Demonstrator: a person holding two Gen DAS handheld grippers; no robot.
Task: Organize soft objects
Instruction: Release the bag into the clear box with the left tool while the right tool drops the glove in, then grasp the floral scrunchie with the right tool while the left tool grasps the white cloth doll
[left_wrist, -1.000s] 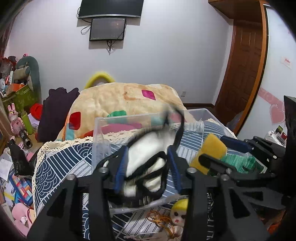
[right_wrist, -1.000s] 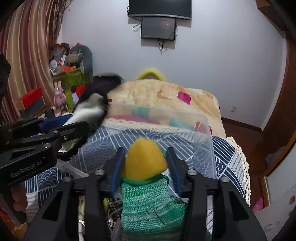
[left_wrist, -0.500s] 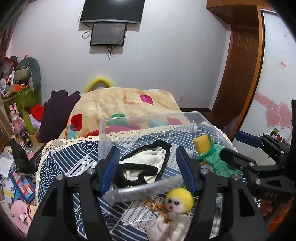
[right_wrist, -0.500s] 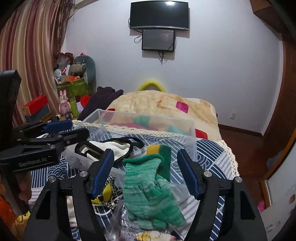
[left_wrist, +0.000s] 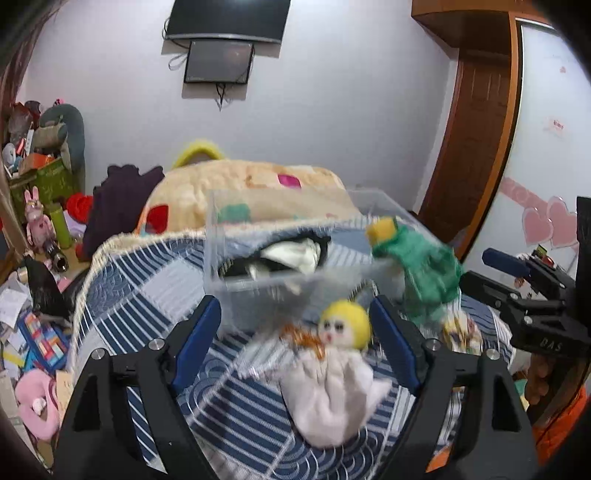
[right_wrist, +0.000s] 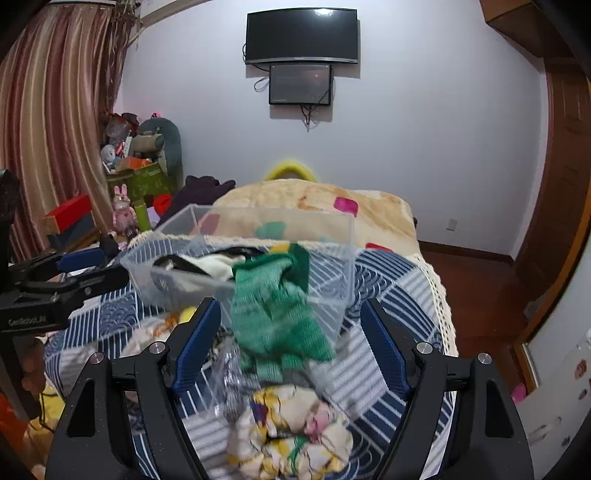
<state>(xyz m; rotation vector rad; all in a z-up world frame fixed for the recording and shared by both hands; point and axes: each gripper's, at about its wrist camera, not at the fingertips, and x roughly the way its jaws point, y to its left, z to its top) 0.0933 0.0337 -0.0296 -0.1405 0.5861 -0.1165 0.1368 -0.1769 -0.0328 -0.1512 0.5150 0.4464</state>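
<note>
The left gripper (left_wrist: 295, 328) is spread wide, its two blue-padded fingers (left_wrist: 199, 332) well apart and nothing between them touching either pad. Its black frame fills the bottom of the left wrist view and points forward and slightly down. The right gripper (right_wrist: 291, 332) is likewise spread wide, its blue pads (right_wrist: 197, 334) far apart and gripping nothing. From the left wrist view the right gripper (left_wrist: 517, 280) shows at the right edge, side on, its blue-tipped fingers pointing left. From the right wrist view the left gripper (right_wrist: 70, 273) shows at the left edge, its fingers pointing right, with part of the hand (right_wrist: 31, 365) that holds it visible beneath.
</note>
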